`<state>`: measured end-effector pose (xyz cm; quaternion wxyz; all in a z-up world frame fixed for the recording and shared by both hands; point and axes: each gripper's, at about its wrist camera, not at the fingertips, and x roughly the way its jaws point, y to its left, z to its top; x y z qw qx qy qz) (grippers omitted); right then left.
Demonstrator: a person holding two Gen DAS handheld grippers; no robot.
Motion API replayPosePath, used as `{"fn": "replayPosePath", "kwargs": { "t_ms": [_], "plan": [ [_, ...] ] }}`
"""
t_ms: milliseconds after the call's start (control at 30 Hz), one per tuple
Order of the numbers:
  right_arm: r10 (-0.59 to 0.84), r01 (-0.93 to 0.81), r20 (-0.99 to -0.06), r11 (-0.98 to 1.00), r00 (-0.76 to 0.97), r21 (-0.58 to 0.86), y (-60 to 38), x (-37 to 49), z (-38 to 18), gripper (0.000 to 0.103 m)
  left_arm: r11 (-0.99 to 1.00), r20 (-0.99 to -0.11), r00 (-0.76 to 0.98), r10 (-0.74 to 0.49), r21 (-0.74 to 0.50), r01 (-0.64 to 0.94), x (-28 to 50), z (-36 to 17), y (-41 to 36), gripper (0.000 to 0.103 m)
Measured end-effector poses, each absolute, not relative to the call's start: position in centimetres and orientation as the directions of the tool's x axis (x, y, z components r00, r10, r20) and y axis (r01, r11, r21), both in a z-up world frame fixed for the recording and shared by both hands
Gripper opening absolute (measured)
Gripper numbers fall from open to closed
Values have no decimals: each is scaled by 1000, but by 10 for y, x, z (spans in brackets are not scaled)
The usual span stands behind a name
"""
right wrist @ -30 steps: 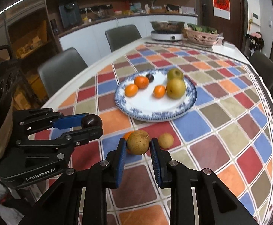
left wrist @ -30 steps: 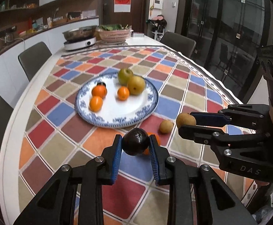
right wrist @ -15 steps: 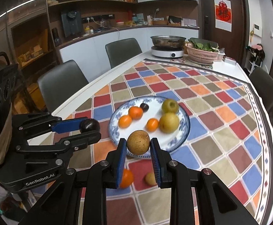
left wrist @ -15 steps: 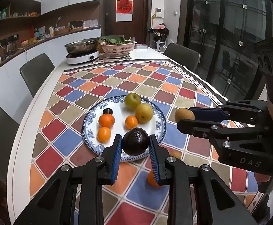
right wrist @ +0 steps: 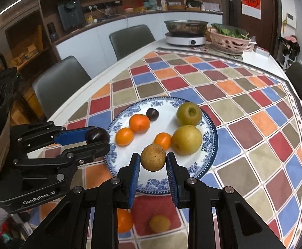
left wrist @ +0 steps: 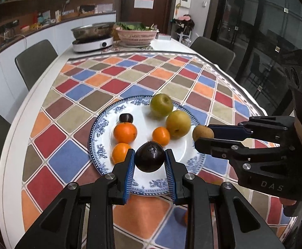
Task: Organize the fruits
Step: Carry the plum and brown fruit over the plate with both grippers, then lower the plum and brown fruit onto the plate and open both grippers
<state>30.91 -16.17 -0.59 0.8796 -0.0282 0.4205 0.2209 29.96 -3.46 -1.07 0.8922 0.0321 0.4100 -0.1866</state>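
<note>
The left hand-held gripper (left wrist: pixel 150 159) clamps a dark plum (left wrist: pixel 150 159) between its pads, above the near rim of the plate (left wrist: pixel 101 151); just right, the right hand-held gripper (right wrist: pixel 153 160) grips a brown fruit (right wrist: pixel 153 160) above the same plate's near edge

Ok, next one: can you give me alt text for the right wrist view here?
The right gripper holds a round brown fruit over the near edge of a blue-and-white plate that carries three oranges, two yellow-green fruits and a small dark one. At left, the left gripper grips a dark fruit; an orange and a small yellowish fruit lie on the checked tablecloth.
</note>
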Motion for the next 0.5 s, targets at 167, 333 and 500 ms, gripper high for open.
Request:
{"fn": "replayPosePath", "kwargs": {
  "t_ms": [167,333,500],
  "plan": [
    [361,-416,-774,899,520,139,-157,324,-21,27,931,-766,569,-298,-100,352,316,-26,-33,29],
    [360,-412,-790,899,496,150,-155,336,-33,27,931,-785,546,-294,-105,350,328,-37,-35,29],
    [364,-392,-794,903,487,173,-156,343,-40,28,934,-789,548,-277,-89,345,333,-39,-38,31]
  ]
}}
